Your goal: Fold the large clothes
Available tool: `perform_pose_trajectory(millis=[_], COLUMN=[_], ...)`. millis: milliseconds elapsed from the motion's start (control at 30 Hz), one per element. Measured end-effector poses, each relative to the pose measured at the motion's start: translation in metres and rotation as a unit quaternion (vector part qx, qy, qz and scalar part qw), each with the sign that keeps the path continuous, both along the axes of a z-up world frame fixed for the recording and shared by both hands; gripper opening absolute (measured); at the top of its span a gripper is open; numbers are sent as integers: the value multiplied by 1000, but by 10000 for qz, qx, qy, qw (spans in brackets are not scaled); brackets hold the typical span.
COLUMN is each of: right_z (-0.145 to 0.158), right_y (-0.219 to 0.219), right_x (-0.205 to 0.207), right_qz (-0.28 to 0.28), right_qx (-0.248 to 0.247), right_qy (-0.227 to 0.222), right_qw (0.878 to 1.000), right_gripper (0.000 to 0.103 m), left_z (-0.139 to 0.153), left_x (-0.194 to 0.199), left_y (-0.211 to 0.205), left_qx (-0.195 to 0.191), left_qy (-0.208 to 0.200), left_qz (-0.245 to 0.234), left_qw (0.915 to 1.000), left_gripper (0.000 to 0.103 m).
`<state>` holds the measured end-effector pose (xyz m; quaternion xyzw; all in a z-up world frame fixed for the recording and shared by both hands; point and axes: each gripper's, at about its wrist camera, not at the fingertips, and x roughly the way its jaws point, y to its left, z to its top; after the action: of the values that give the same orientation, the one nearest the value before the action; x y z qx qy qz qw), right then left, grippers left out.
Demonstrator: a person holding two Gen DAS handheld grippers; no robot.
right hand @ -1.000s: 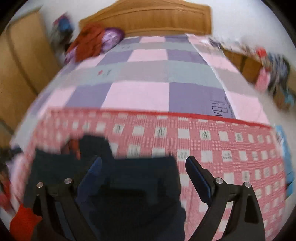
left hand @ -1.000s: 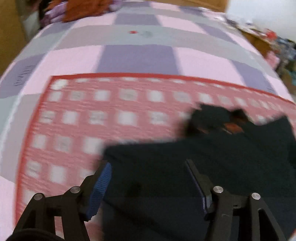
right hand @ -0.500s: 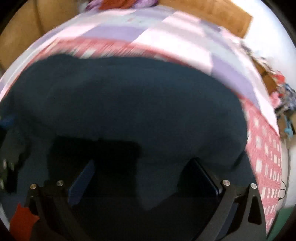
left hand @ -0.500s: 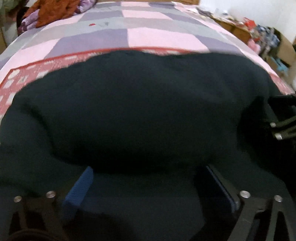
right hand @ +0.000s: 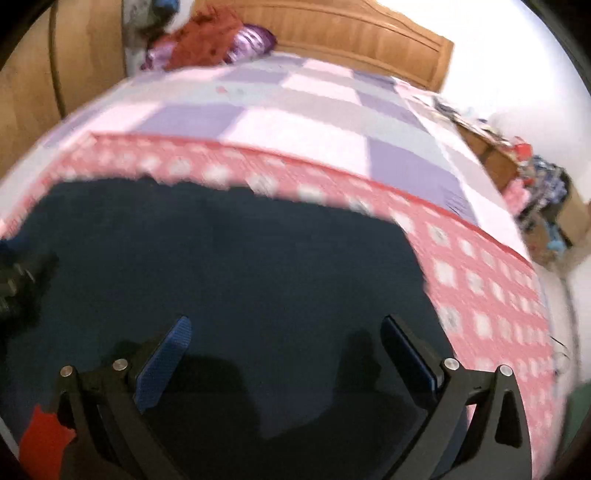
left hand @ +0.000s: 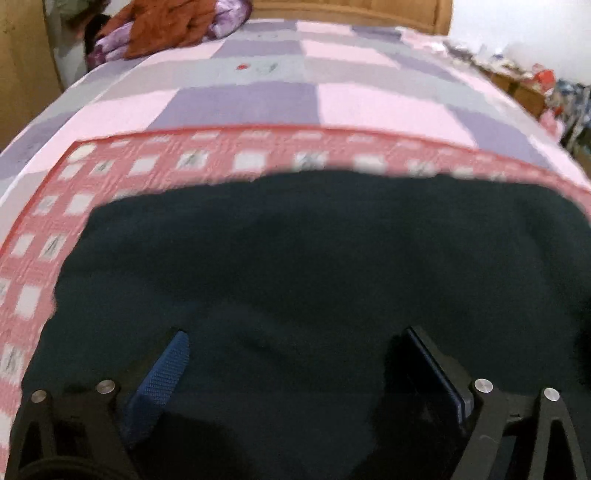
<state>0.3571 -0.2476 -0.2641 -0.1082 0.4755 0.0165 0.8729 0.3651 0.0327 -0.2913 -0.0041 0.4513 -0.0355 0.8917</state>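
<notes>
Left wrist view: the left tongs (left hand: 295,354) stand spread wide, released, having just opened and eased slightly back; the dark garment (left hand: 314,266) lies spread beneath and between the blue pads (left hand: 162,373), which grip nothing. The garment rests on a red checked cloth (left hand: 44,236) over the bed (left hand: 240,103); a heap of clothes (left hand: 166,26) sits by the headboard (left hand: 351,11).

Right wrist view: the right tongs (right hand: 286,350) have likewise opened wide, released above the same garment (right hand: 221,266). The other tongs (right hand: 14,280) show at its left edge, blurred.
</notes>
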Motion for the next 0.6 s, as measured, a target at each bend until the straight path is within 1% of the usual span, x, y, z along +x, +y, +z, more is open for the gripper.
perform_pose_trajectory(millis=[33,67,100,167,267,333,367,433,467,500,567,600], right_z=[-10,-18,-25,-33,-42,-41,-37,-22,-13,-4,5,4], right_y=[-10,-18,-27,-29,-24,-22,-21,-16,-15,-12,-6,1], right_x=[-6,-7,3,35,98,118,119,101,84,62,19,-1], right_qz=[-148,-231,-306,-315,-269,-272,-268,-164,-47,82,286,403], right_qx=[-114,56,301,270,255,212,164,153,238,314,432,467], right_qy=[97,143,232,318,502,629,624,362,182,-31,-272,-295], right_qw=[9998,9996,9988,9986,9981,9974,9976,9991,9995,9995,9983,9977], right_gripper=[103,103,103,103,103,103,103,103,103,103,103,103], left_z=[-5,-11,-13,-16,-22,-23,-22,-17,-11,-5,10,13], left_x=[0,1,4,11,8,4,0,-6,-11,-18,-36,-46], left_y=[7,18,27,41,51,53,53,50,44,39,16,2], left_qx=[-53,-133,-173,-198,-129,22,101,229,331,334,194,259], left_qy=[18,-2,-20,-14,-20,-24,14,60,36,-38,-354,-495], left_qz=[72,231,398,814,1163,1294,1326,1255,1159,1024,537,264], left_qw=[10000,9996,9991,9965,9931,9916,9911,9918,9927,9942,9977,9981], left_gripper=[97,97,97,97,97,97,97,95,94,94,94,94])
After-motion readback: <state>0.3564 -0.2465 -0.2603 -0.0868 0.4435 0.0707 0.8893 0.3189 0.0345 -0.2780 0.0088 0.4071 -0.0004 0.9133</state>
